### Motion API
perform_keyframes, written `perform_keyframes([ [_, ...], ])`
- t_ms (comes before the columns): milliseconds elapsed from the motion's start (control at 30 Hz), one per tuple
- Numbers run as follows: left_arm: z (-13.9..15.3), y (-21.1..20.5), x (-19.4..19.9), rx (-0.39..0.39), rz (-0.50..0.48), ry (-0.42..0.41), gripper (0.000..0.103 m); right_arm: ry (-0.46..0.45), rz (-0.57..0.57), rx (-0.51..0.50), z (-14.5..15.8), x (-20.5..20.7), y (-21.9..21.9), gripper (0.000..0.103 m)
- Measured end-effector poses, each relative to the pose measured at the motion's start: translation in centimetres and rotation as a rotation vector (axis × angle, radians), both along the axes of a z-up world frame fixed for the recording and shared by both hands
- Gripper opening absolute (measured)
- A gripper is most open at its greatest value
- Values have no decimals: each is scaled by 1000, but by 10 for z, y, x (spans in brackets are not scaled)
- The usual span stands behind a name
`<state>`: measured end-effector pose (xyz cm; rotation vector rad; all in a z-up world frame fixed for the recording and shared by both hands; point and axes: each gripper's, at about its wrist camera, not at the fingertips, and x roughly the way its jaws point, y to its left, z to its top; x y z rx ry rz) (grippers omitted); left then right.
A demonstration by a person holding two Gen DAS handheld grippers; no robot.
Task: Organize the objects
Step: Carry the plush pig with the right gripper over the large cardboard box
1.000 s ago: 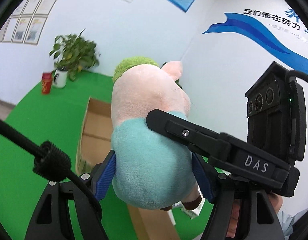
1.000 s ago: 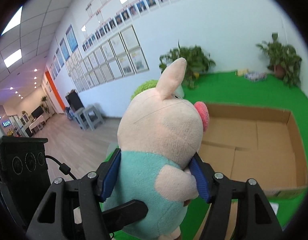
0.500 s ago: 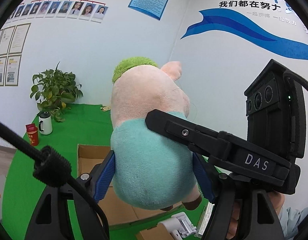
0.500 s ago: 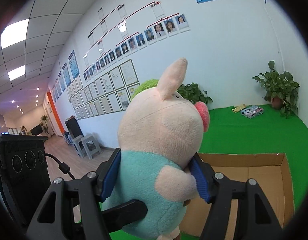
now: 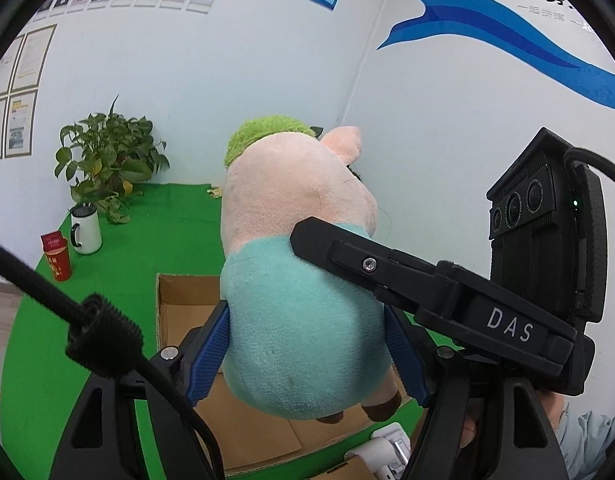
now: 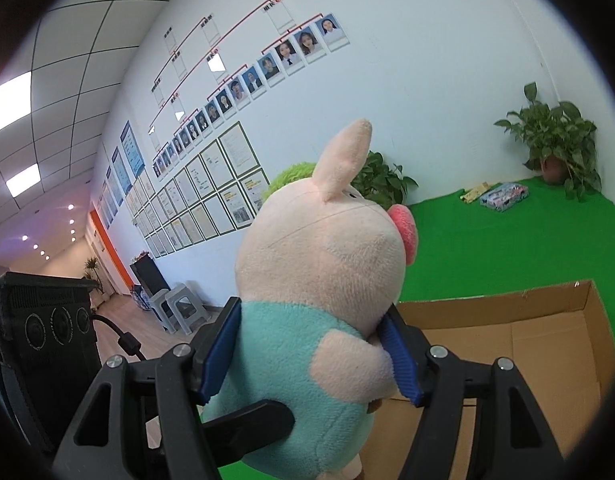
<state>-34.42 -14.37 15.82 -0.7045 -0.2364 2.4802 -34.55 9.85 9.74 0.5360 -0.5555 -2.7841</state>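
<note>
A plush pig (image 5: 299, 280) with a pink head, green tuft and teal shirt hangs in the air above an open cardboard box (image 5: 179, 304). My left gripper (image 5: 307, 352) is shut on its teal body. My right gripper (image 6: 311, 352) is shut on the same pig (image 6: 323, 264) from the other side; its black finger crosses the pig in the left wrist view. The box (image 6: 539, 340) lies low on the green surface, below and behind the pig.
Green turf (image 6: 487, 248) covers the surface. A potted plant (image 5: 107, 160), white mug (image 5: 85, 229) and red can (image 5: 57, 254) stand far left. Another plant (image 6: 555, 144) and a colourful packet (image 6: 503, 196) sit by the far wall. White items (image 5: 387, 448) lie beside the box.
Both grippers have lifted the pig higher. The box and turf have dropped lower in both views, and more wall shows behind the pig. The grip has not changed.
</note>
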Motion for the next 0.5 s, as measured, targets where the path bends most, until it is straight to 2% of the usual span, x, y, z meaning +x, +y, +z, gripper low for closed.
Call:
perform_keyframes([
  [67,-22,-2,4,2,-2,-21,71,-18,2,-9,-10,-6,0,66],
  [333,-110,-19,-49,30,13,-159,71,-146,12,-21,-59,-28,-3,67],
  [500,-169,-25,-69,48,25,-263,71,-253,15,-44,-95,-41,-2,67],
])
